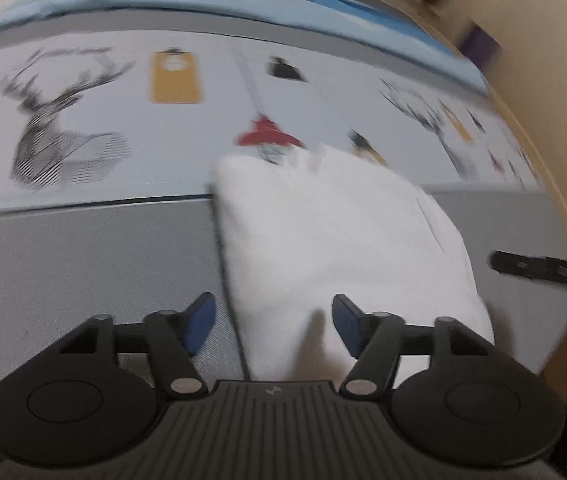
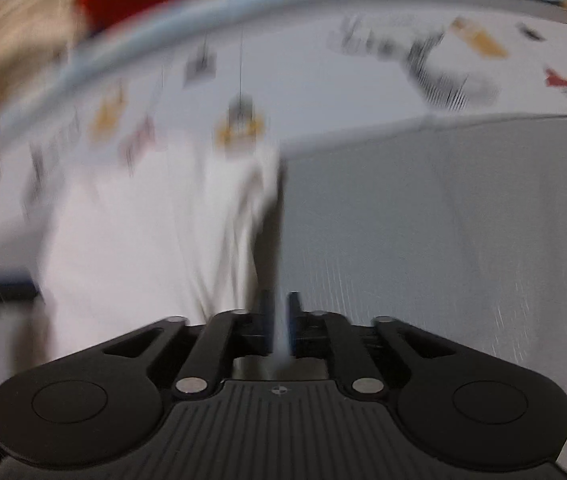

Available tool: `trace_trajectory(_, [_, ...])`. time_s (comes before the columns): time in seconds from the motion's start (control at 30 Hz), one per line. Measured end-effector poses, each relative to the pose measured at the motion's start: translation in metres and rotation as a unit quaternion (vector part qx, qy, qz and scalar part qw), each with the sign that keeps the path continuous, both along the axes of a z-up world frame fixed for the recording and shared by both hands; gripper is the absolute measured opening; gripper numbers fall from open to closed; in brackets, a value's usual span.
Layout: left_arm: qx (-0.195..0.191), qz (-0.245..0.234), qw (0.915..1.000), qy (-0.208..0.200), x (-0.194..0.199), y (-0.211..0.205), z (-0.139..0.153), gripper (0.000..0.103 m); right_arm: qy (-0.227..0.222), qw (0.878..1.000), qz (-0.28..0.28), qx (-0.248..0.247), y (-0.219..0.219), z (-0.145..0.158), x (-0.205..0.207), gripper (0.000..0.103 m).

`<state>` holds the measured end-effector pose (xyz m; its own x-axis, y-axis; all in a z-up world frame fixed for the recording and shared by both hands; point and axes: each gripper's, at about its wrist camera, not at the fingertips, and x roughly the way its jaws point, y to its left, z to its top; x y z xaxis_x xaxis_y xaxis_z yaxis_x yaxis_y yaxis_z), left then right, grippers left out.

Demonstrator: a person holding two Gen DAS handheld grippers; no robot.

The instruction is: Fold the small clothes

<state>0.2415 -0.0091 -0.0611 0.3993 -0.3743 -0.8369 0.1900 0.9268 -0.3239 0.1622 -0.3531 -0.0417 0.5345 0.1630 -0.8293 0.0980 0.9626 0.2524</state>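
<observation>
A folded white cloth garment (image 1: 335, 248) lies on a grey tabletop (image 1: 83, 272), its far edge over a white printed sheet with deer heads (image 1: 95, 120). The left gripper (image 1: 273, 322) hovers wide open and empty above the garment's near end. The right gripper (image 2: 281, 322), blurred, is pinched nearly closed on a thin edge of the pale fabric at the garment's right side.

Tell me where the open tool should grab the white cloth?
Probably the near edge of the white cloth, taken from the front. That edge lies flat on the gray tablecloth right between the left tool's open pads, so sliding forward and low should pinch it. The right tool already looks shut on the cloth's other side.
</observation>
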Motion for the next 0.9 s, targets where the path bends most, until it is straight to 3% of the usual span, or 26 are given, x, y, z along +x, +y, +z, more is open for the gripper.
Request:
trace_trajectory(0.1, [-0.023, 0.044, 0.9981, 0.038, 0.013, 0.005, -0.015, 0.071, -0.046, 0.997, -0.049, 0.045, -0.006, 0.009, 0.004, 0.065])
trace_trajectory(0.17, [-0.035, 0.061, 0.9957, 0.06, 0.018, 0.003, -0.026, 0.071, -0.032, 0.995, -0.054, 0.075, -0.002, 0.002, 0.013, 0.068])
trace_trajectory(0.23, [-0.051, 0.073, 0.9929, 0.079, 0.022, 0.004, -0.035, 0.071, 0.013, 0.994, -0.048, 0.099, 0.006, -0.014, 0.022, 0.068])
trace_trajectory(0.33, [-0.065, 0.082, 0.9896, 0.098, 0.027, 0.001, -0.048, 0.07, 0.074, 0.993, -0.048, 0.078, 0.021, -0.037, 0.036, 0.068])
trace_trajectory(0.37, [-0.064, 0.085, 0.9896, 0.097, 0.028, -0.001, -0.05, 0.068, 0.083, 0.993, -0.053, 0.065, 0.024, -0.042, 0.038, 0.069])
trace_trajectory(0.4, [-0.066, 0.084, 0.9898, 0.094, 0.027, -0.003, -0.049, 0.055, 0.083, 0.993, -0.059, 0.062, 0.026, -0.043, 0.039, 0.068])
trace_trajectory(0.43, [-0.066, 0.082, 0.9904, 0.091, 0.028, -0.005, -0.048, 0.049, 0.079, 0.993, -0.064, 0.065, 0.027, -0.043, 0.04, 0.067])
trace_trajectory(0.5, [-0.054, 0.066, 0.9939, 0.07, 0.027, -0.009, -0.04, 0.034, 0.07, 0.992, -0.068, 0.075, 0.029, -0.042, 0.04, 0.044])
trace_trajectory(0.53, [-0.045, 0.055, 0.9963, 0.049, 0.026, -0.011, -0.032, 0.029, 0.067, 0.992, -0.069, 0.081, 0.032, -0.04, 0.039, 0.037])
trace_trajectory(0.57, [-0.033, 0.051, 0.9979, 0.022, 0.025, -0.011, -0.023, 0.028, 0.056, 0.992, -0.071, 0.084, 0.034, -0.038, 0.039, 0.022])
trace_trajectory(0.6, [-0.023, 0.053, 0.9983, -0.004, 0.023, -0.01, -0.013, 0.028, 0.039, 0.993, -0.07, 0.086, 0.038, -0.032, 0.038, 0.019])
trace_trajectory(0.67, [-0.019, 0.066, 0.996, -0.057, 0.021, 0.0, 0.008, 0.029, -0.017, 0.993, -0.058, 0.101, 0.045, -0.017, 0.038, 0.017])
trace_trajectory(0.7, [-0.024, 0.074, 0.9938, -0.08, 0.02, 0.006, 0.016, 0.034, -0.046, 0.992, -0.049, 0.111, 0.048, -0.012, 0.039, 0.017])
trace_trajectory(0.77, [-0.028, 0.099, 0.9892, -0.104, 0.021, 0.019, 0.023, 0.056, -0.103, 0.989, -0.03, 0.106, 0.061, 0.002, 0.038, 0.022])
trace_trajectory(0.8, [-0.023, 0.111, 0.9884, -0.101, 0.021, 0.026, 0.023, 0.07, -0.114, 0.989, -0.029, 0.091, 0.065, 0.006, 0.039, 0.033])
trace_trajectory(0.87, [-0.015, 0.115, 0.9908, -0.07, 0.024, 0.036, 0.015, 0.073, -0.111, 0.992, -0.041, 0.048, 0.072, 0.005, 0.041, 0.05])
trace_trajectory(0.9, [-0.009, 0.121, 0.9912, -0.053, 0.025, 0.041, 0.01, 0.072, -0.105, 0.993, -0.041, 0.026, 0.075, 0.003, 0.042, 0.05])
